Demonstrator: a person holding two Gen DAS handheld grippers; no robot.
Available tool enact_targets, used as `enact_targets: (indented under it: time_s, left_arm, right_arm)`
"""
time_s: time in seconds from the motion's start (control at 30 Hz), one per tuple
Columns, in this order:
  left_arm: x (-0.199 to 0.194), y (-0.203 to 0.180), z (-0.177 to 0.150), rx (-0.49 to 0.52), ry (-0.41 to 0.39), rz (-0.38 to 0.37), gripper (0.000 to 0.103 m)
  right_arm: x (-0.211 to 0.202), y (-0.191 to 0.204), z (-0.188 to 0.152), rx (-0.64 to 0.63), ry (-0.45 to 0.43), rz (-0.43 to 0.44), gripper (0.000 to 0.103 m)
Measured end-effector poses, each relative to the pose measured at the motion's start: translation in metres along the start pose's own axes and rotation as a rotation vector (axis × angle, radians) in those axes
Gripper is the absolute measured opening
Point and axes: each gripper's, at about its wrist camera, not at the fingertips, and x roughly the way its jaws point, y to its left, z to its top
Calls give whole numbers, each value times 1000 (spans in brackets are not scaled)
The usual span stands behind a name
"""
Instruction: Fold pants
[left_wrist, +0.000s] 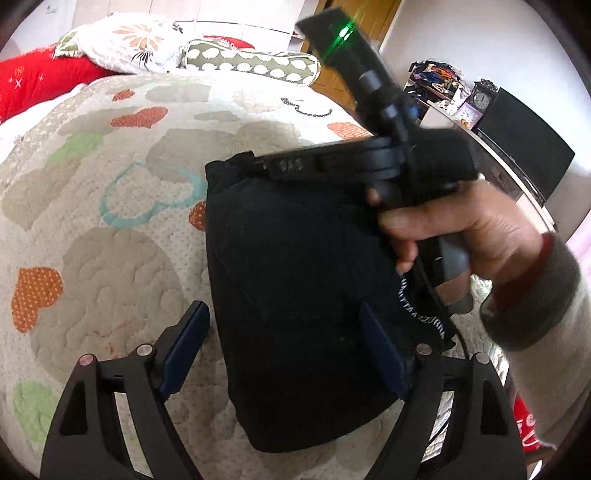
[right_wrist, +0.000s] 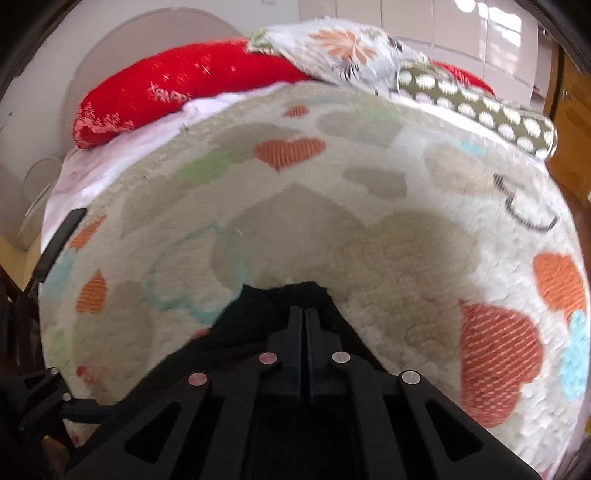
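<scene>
The black pants (left_wrist: 295, 288) lie as a compact folded bundle on the heart-patterned bedspread (left_wrist: 110, 229). My left gripper (left_wrist: 282, 317) is open wide at the bundle's near end. One of its fingers (left_wrist: 380, 347) is over the cloth and the other rests over the bedspread to the left. A hand (left_wrist: 461, 229) holds the right tool at the bundle's far edge. In the right wrist view my right gripper (right_wrist: 304, 314) is shut, its fingers pressed together just above the pants (right_wrist: 258, 317); no cloth shows between them.
Red, floral and spotted pillows (left_wrist: 122, 48) line the bed's far end. A desk with a clock (left_wrist: 480, 99) and a dark monitor (left_wrist: 524, 144) stands to the right of the bed. A grey sleeve (left_wrist: 535, 302) enters from the right.
</scene>
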Motion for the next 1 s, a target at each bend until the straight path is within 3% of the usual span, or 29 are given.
enact_targets:
  time_s: [0.13, 0.23, 0.37, 0.47, 0.73, 1.0]
  left_arm:
    - [0, 2, 1, -20, 8, -7, 86]
    - [-5, -1, 1, -5, 3, 13, 86]
    - [-13, -6, 5, 11, -7, 35, 86]
    - [-20, -9, 10, 22, -30, 44, 86]
    - [-12, -7, 27, 61, -40, 118, 86]
    - [20, 8, 46, 46, 14, 149, 86]
  right_arm:
    - [-18, -13, 2, 64, -45, -32, 4]
    - [-56, -20, -7, 115, -114, -21, 7]
    - [-98, -20, -28, 135, -175, -37, 28]
    - [-117, -17, -49, 137, -184, -46, 29]
    - [-119, -19, -95, 198, -169, -52, 30]
    - [-90, -30, -94, 209, -148, -104, 27]
